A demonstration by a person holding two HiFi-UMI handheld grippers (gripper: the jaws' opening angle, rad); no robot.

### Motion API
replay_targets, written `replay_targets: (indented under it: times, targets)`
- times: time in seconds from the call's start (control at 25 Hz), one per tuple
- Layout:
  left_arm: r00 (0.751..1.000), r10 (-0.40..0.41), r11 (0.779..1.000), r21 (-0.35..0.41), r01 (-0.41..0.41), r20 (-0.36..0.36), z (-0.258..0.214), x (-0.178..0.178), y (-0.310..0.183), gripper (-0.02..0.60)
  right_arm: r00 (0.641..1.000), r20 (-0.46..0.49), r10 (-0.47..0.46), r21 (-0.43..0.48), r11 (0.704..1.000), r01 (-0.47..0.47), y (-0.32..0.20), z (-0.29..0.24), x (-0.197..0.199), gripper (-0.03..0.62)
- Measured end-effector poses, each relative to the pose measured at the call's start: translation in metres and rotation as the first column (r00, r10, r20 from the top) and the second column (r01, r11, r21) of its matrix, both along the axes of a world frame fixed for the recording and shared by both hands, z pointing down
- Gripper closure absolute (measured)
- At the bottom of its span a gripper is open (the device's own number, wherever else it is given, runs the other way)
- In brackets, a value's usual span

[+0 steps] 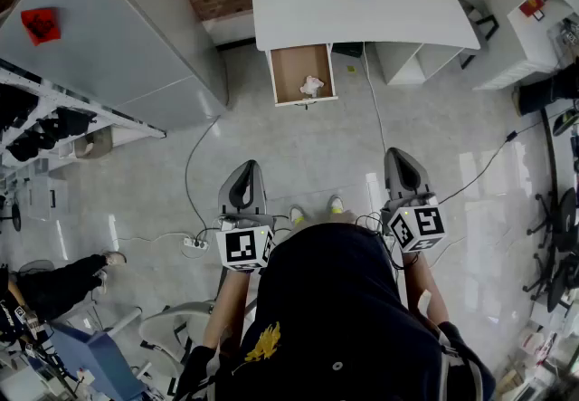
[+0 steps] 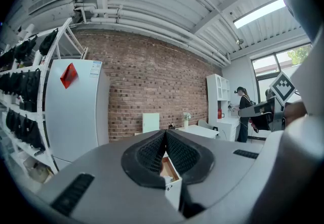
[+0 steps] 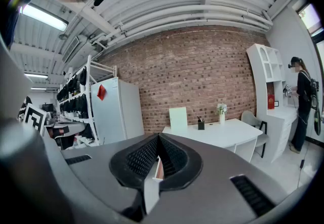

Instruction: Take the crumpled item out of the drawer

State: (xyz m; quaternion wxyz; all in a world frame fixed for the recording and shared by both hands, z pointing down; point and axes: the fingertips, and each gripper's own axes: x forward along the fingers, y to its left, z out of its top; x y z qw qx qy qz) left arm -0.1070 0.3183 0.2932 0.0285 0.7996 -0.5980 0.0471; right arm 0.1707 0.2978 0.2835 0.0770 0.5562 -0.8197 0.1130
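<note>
Task status: not yet begun in any practical sense. The drawer [image 1: 288,64] under the white desk [image 1: 362,5] stands pulled fully out, so access is already provided; the crumpled white item [image 1: 312,85] lies inside it, toward the front right part of the drawer's brown floor, untouched. The left hand-held gripper [image 1: 243,171] has its jaws together with nothing between them. The right hand-held gripper [image 1: 402,160] is likewise closed and empty. Both are held roughly level at the person's waist, side by side, pointing toward the desk. Position of the item relative to the tools: well apart, ahead of both across an open stretch of tiled floor [image 1: 317,155], and somewhat nearer the line of the left hand-held gripper than the right; the left gripper view shows the open drawer through the notch below its closed pads. Outstanding work, in my judgement: walk up to the desk, part the jaws of one tool, reach down into the drawer, close on the item and lift it clear. A cable [image 1: 373,91] trails across the floor along the approach path and is worth noting as a trip risk.
</note>
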Motion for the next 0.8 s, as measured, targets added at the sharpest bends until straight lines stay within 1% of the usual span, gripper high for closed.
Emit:
replay_targets:
  times: [0.12, 0.28, 0.36, 0.52, 0.6, 0.68, 0.8]
  targets:
    - [1.0, 0.014, 1.0, 0.008, -0.014, -0.016, -0.002, -0.001, -0.001, 0.565, 1.0, 0.021, 0.011, 0.008, 1.0, -0.011, 0.001, -0.004, -0.005, 0.569]
    - [0.999, 0.03, 0.999, 0.028, -0.03, -0.009, -0.001, -0.01, 0.001, 0.565, 1.0, -0.006, 0.018, 0.014, 1.0, -0.018, 0.008, -0.003, -0.017, 0.569]
    - [0.999, 0.044, 0.999, 0.021, -0.043, -0.008, 0.002, -0.013, 0.002, 0.565, 0.999, -0.021, 0.024, 0.013, 1.0, -0.023, 0.012, -0.003, -0.022, 0.569]
    - [0.998, 0.061, 0.998, -0.001, -0.061, -0.028, 0.013, -0.02, 0.006, 0.565, 0.999, -0.044, 0.032, 0.006, 0.999, -0.031, 0.022, -0.002, -0.032, 0.569]
    - [0.998, 0.063, 0.998, -0.004, -0.063, -0.028, 0.019, -0.021, 0.004, 0.565, 0.997, -0.067, 0.026, 0.004, 1.0, -0.026, 0.024, 0.0, -0.034, 0.568]
    - [0.997, 0.065, 0.998, -0.007, -0.065, -0.033, 0.023, -0.017, 0.002, 0.565, 0.994, -0.11, 0.017, 0.005, 1.0, -0.016, 0.026, 0.002, -0.033, 0.568]
    - [0.995, 0.101, 0.995, -0.017, -0.102, -0.022, 0.024, -0.007, -0.001, 0.565, 0.988, -0.156, 0.017, 0.008, 1.0, -0.016, 0.034, 0.002, -0.03, 0.568]
